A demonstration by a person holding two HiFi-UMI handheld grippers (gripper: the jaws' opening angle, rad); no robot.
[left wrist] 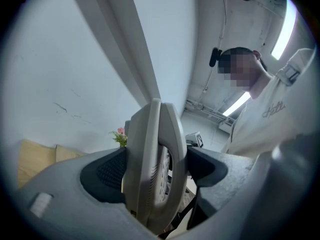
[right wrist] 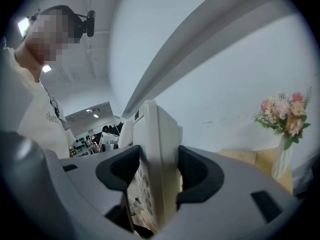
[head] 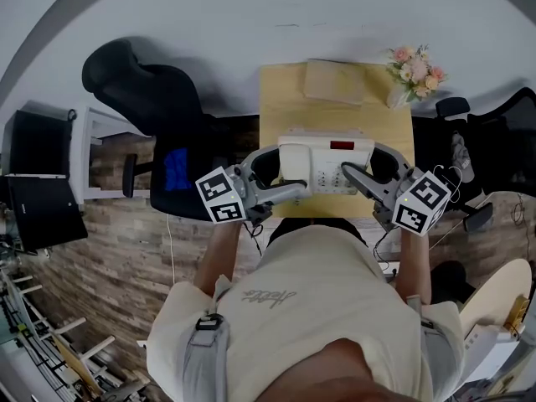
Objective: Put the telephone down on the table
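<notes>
Telephone (head: 322,164) held between the two tongs, one at each short end. Long axis runs left to right, straight from one to the other. Face turned up; handset (head: 293,162) lies at the end by the left tongs (head: 287,187), keypad (head: 331,177) toward the right tongs (head: 356,177).

Left gripper view: body seen end-on and upright, clamped between the dark ribbed pads (left wrist: 107,173); the jaws are closed on it, one pad on each side. Right gripper view: same at the other end, pads (right wrist: 197,176) pressed to both faces, keys showing on the left face.

It sits over the near edge of the tabletop (head: 285,99), which stretches beyond both tongs. Cannot tell whether the base touches the wood or hangs just above it.

Farther off: a flat tan box (head: 335,80) at the far edge, well beyond the tongs. Vase of flowers (head: 414,72) at the far corner past the right tongs. Black office chair (head: 159,99) out beyond the left tongs, off the tabletop.
</notes>
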